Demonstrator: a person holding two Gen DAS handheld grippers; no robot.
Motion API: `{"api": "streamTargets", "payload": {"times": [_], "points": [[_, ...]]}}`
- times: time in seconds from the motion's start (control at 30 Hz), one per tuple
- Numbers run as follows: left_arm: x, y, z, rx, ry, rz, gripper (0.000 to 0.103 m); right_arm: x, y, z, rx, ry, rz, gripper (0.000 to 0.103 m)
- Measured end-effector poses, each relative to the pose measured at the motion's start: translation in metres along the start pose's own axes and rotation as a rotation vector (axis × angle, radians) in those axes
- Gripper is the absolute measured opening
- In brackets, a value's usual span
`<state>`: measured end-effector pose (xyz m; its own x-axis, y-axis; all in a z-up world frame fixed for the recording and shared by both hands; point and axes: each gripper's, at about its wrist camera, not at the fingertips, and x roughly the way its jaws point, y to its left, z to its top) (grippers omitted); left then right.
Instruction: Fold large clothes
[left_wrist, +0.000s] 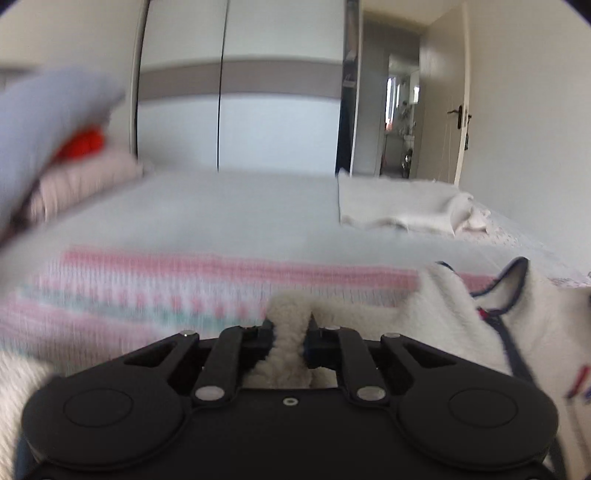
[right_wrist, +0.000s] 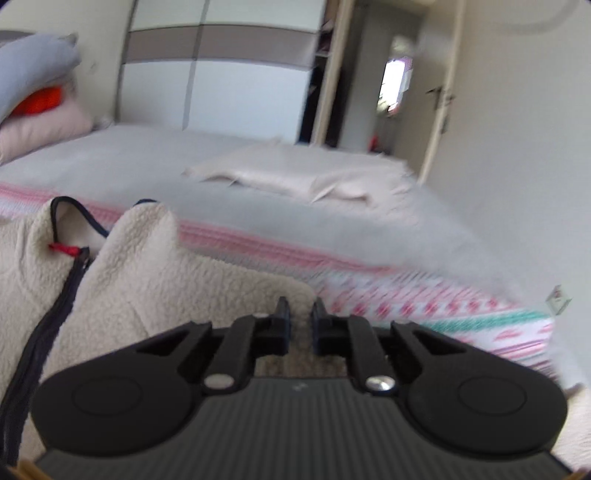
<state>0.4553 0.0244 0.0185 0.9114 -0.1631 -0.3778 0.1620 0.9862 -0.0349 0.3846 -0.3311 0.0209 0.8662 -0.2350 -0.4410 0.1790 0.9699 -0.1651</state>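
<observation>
While the cream fleece jacket (left_wrist: 461, 314) lies on the bed (left_wrist: 240, 214), we pinch its soft, bulky, limp shoulders with left gripper (left_wrist: 290, 332) and right gripper (right_wrist: 298, 314), both clamped on pile.

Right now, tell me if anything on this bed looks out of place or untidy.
One thing: a cream cloth lies rumpled and half-folded on the far side of the grey bedspread, corners askew. The fleece jacket being folded lies unzipped. Nothing looks spilled or damaged.
</observation>
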Motion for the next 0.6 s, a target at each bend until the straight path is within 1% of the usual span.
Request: {"api": "streamTargets", "payload": {"times": [0.07,0.13,0.17,0.2,0.23,0.27,0.3,0.33,0.37,0.4,0.43,0.47,0.5,0.57,0.6], "points": [[0.015,-0.010,0.007,0.046,-0.030,0.003,0.014,0.008,-0.006,0.002,0.032,0.011,-0.043,0.010],[0.037,-0.022,-0.002,0.135,-0.028,0.040,0.014,0.025,-0.009,-0.002,0.056,0.035,-0.065,0.010],[0.052,-0.029,-0.010,0.183,-0.005,0.060,0.014,0.037,-0.009,-0.006,0.072,0.060,-0.070,0.010],[0.067,-0.034,-0.021,0.211,0.039,0.074,0.015,0.048,-0.009,-0.012,0.085,0.088,-0.073,0.010],[0.086,-0.035,-0.033,0.239,0.109,0.087,0.016,0.060,-0.007,-0.018,0.082,0.123,-0.076,0.011],[0.101,-0.038,-0.047,0.264,0.170,0.106,0.021,0.072,-0.003,-0.026,0.067,0.169,-0.081,0.013],[0.103,-0.043,-0.055,0.298,0.163,0.133,0.022,0.080,0.000,-0.035,0.046,0.185,-0.093,0.016],[0.101,-0.048,-0.055,0.330,0.149,0.156,0.026,0.081,0.005,-0.038,0.017,0.173,-0.107,0.016],[0.099,-0.052,-0.054,0.357,0.141,0.171,0.032,0.080,0.008,-0.037,-0.002,0.174,-0.120,0.018],[0.098,-0.053,-0.053,0.378,0.140,0.180,0.035,0.077,0.009,-0.035,-0.016,0.175,-0.126,0.022],[0.094,-0.053,-0.052,0.393,0.139,0.191,0.047,0.073,0.008,-0.032,-0.024,0.182,-0.126,0.025],[0.088,-0.053,-0.047,0.398,0.138,0.202,0.059,0.068,0.005,-0.030,-0.019,0.192,-0.114,0.040],[0.079,-0.050,-0.042,0.386,0.133,0.192,0.064,0.058,0.000,-0.028,-0.005,0.199,-0.097,0.055],[0.056,-0.042,-0.032,0.334,0.123,0.153,0.087,0.036,-0.015,-0.026,0.023,0.172,-0.056,0.061],[0.045,-0.038,-0.029,0.299,0.116,0.139,0.092,0.024,-0.022,-0.026,0.026,0.162,-0.050,0.066]]}}
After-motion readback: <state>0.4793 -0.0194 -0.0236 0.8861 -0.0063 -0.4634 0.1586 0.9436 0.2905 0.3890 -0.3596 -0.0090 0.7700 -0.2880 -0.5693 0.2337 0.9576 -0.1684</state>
